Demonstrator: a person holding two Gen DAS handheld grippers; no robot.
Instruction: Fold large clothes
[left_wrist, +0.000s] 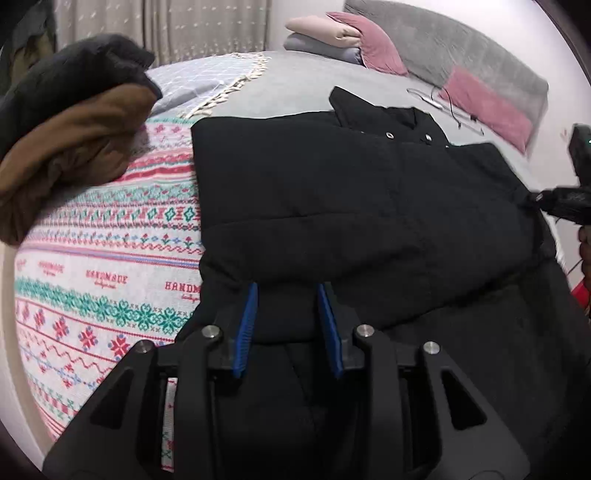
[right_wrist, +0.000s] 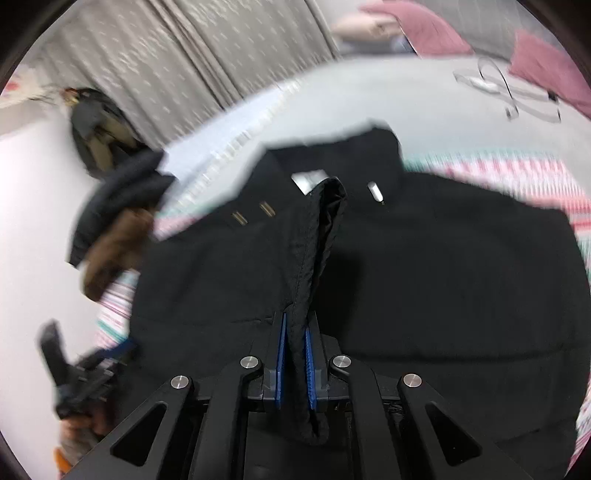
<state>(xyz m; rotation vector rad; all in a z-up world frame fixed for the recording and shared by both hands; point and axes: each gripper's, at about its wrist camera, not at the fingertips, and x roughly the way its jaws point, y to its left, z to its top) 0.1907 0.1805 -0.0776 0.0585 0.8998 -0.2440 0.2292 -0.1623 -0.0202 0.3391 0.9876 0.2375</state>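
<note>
Behind everything I see a grey bed (left_wrist: 303, 79) with pink pillows (left_wrist: 484, 107) at the far end and a pale curtain (left_wrist: 162, 26) on the far left. On the near part of the bed lies a cloth with red and green knitted-looking patterns (left_wrist: 96, 266).

My big black padded jacket (left_wrist: 351, 206) lies flat on that cloth, partly folded. Its long way runs from near me to the far collar, where shiny round snaps (left_wrist: 388, 136) show.

My left gripper (left_wrist: 288, 295) sits at the near hem. Its blue pads (left_wrist: 246, 328) are spread apart, with the hem lying between them, so it is not pinching yet.

My right gripper (right_wrist: 294, 332) is at the right side of the jacket. Its blue pads are pressed together on a raised ridge of black cloth that stands up like a fin. That view is blurry.

I think the next fold goes from right to left, so my right hand, the one pinching, must carry its edge across.

A brown and black pile of clothes (left_wrist: 70, 122) sits at the far left.
</note>
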